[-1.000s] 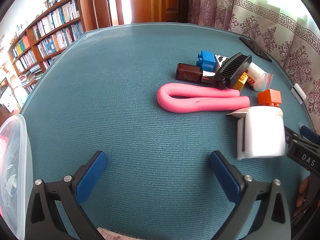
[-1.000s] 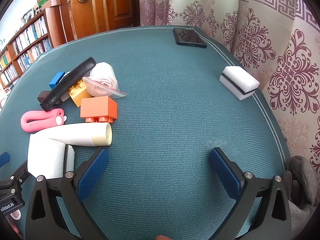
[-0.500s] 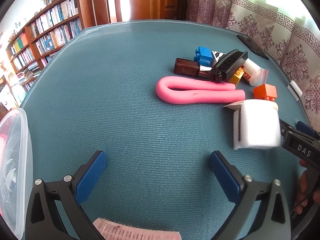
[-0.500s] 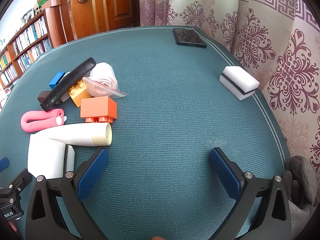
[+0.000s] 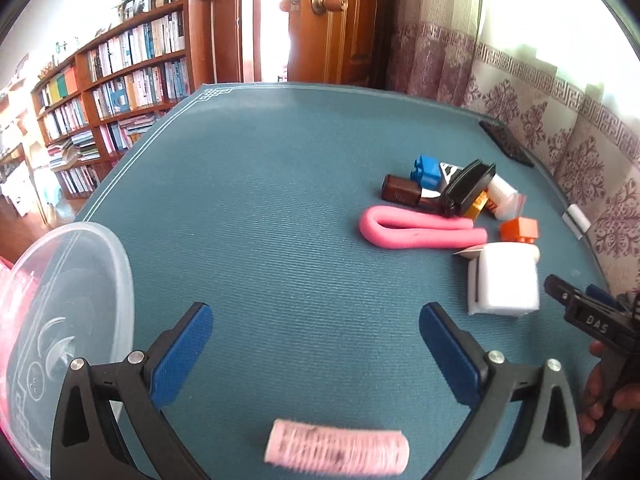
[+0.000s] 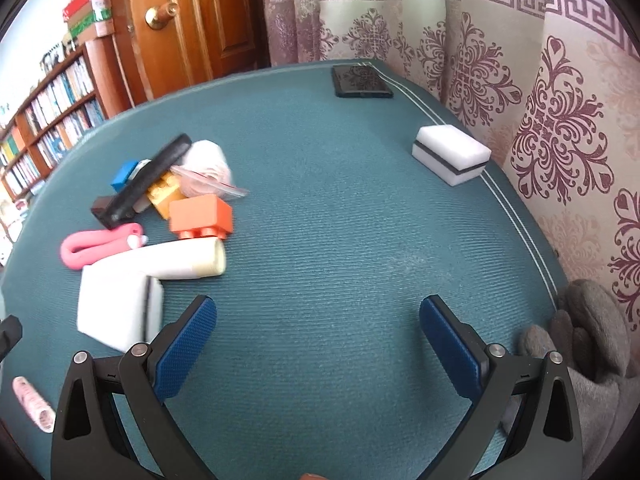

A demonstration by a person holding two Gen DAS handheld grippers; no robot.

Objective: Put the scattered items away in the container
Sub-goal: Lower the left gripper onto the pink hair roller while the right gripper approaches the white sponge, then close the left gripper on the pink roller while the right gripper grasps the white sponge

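Observation:
A clear plastic container (image 5: 80,280) sits at the left edge of the teal table. My left gripper (image 5: 316,344) is open over bare cloth, with a pink hair roller (image 5: 336,450) lying just below it. Scattered at the right are a bent pink foam tube (image 5: 416,232), a white sponge (image 5: 504,288), an orange brick (image 5: 520,230), a blue brick (image 5: 428,170), a black comb (image 5: 468,184) and a brown bottle (image 5: 400,192). My right gripper (image 6: 318,340) is open and empty; the white sponge (image 6: 116,308), a white tube (image 6: 180,260) and the orange brick (image 6: 200,216) lie to its left.
A second white sponge (image 6: 452,158) and a black phone (image 6: 362,82) lie near the table's far right edge by the curtain. A grey glove (image 6: 588,340) shows at the right. Bookshelves (image 5: 100,96) and a wooden door (image 5: 332,20) stand behind.
The left gripper has pulled back and lifted, bringing the pink roller and more of the container into view. The right gripper has shifted slightly; both stay open.

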